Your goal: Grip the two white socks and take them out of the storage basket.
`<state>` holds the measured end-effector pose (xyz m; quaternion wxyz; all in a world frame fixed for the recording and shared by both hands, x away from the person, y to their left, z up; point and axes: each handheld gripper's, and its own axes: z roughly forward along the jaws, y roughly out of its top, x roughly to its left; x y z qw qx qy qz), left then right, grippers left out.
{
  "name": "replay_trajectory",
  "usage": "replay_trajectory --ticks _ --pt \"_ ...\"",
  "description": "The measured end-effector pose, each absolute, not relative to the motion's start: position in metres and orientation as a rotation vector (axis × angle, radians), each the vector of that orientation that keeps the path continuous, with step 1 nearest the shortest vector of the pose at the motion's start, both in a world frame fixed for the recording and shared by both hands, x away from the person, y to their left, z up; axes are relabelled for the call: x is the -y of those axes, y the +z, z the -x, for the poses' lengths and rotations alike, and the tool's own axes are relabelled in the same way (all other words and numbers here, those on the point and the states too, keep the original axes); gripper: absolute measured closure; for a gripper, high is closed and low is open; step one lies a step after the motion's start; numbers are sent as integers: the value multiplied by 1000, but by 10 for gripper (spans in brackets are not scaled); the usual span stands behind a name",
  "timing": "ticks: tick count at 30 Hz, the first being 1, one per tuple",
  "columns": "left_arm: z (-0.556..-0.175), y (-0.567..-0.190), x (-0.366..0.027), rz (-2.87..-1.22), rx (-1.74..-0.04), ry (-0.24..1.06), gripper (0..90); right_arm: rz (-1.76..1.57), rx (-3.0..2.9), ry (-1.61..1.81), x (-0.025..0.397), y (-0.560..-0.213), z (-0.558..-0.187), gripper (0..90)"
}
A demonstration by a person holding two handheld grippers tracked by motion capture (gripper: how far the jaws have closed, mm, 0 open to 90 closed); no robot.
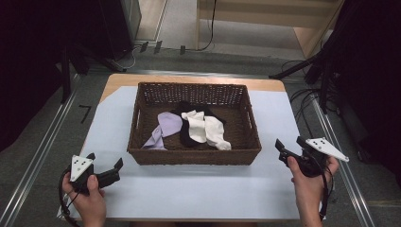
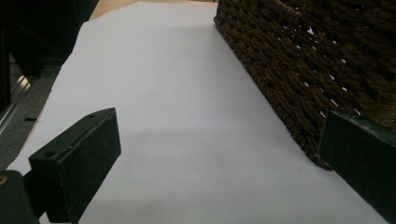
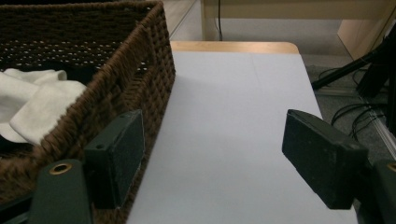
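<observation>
Wicker basket (image 1: 194,156) holds white (image 1: 206,128), lilac (image 1: 164,128) and black socks (image 1: 185,135). Left gripper (image 1: 105,163) and right gripper (image 1: 289,148) flank it, jaws wide apart, empty.

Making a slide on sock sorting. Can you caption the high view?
Both open grippers, left and right, flank a wicker basket of white, lilac and black socks.

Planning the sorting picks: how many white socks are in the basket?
2. One white sock lies mid-basket; the other lies just right of it, toward the near wall. Both rest on black cloth, and more may be hidden underneath.
</observation>
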<state>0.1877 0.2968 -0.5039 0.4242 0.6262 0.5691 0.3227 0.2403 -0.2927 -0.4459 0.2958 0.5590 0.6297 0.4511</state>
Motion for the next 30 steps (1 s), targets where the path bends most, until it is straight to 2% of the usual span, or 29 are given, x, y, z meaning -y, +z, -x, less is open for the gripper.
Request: replay_trajectory --ticks 30 --pt "-188 -504 -298 -1566 -1428 800 2 -1376 -1776 1258 220 -412 -278 239"
